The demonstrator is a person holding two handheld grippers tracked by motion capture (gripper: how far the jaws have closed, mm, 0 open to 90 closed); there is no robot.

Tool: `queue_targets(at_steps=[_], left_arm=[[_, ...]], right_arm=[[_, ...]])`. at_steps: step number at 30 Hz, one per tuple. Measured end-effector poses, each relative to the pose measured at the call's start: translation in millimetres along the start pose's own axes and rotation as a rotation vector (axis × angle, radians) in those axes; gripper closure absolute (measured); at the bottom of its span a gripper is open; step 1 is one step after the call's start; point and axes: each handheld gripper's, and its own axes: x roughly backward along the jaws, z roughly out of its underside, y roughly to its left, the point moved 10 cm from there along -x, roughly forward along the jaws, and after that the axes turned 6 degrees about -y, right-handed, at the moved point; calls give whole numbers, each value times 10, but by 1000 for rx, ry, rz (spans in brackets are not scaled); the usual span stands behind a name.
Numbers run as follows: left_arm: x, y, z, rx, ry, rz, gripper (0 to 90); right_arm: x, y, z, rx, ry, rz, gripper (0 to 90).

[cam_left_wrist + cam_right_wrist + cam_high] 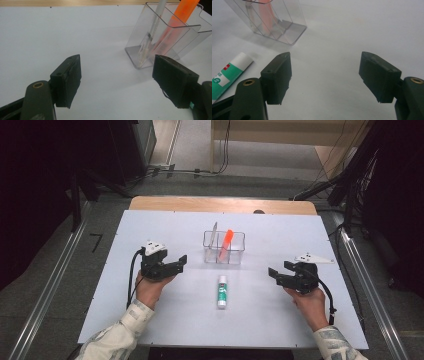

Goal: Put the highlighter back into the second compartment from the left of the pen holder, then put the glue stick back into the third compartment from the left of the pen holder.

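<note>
**Both grippers open, glue stick lying between them**

While you hold both grippers low over the white rectangular surface (pixel 150 315), neither one has anything in its grip. On the left of the high view, your left gripper (pixel 181 262) sits just above the surface with its black jaws spread wide and empty, pointing toward the middle. In the left gripper view those jaws frame bare white surface, and the clear plastic divided pen holder (pixel 160 47) stands ahead and to the right of them, apart from both pads.

That clear holder (pixel 224 247) stands upright in the middle of the surface, toward its far side. A slim grey pen (pixel 214 234) leans in its left compartment, and an orange highlighter marker (pixel 226 242) leans in the next one.

Nearer to you, in front of the holder and well apart from it, the white-and-green glue stick (pixel 222 291) lies flat on the surface, roughly midway between your two grippers and touched by neither.

On the right, your right gripper (pixel 272 273) also rests low, its jaws released and wide apart with nothing between them. In the right gripper view the glue stick (pixel 229 75) lies just outside the left jaw, and the holder (pixel 274 22) sits farther off.
</note>
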Motion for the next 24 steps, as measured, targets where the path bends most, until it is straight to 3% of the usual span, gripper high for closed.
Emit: queue_targets(at_steps=[24], left_arm=[[162,305,136,45,-6,-59,220]], right_arm=[[-116,264,7,36,14,-42,241]])
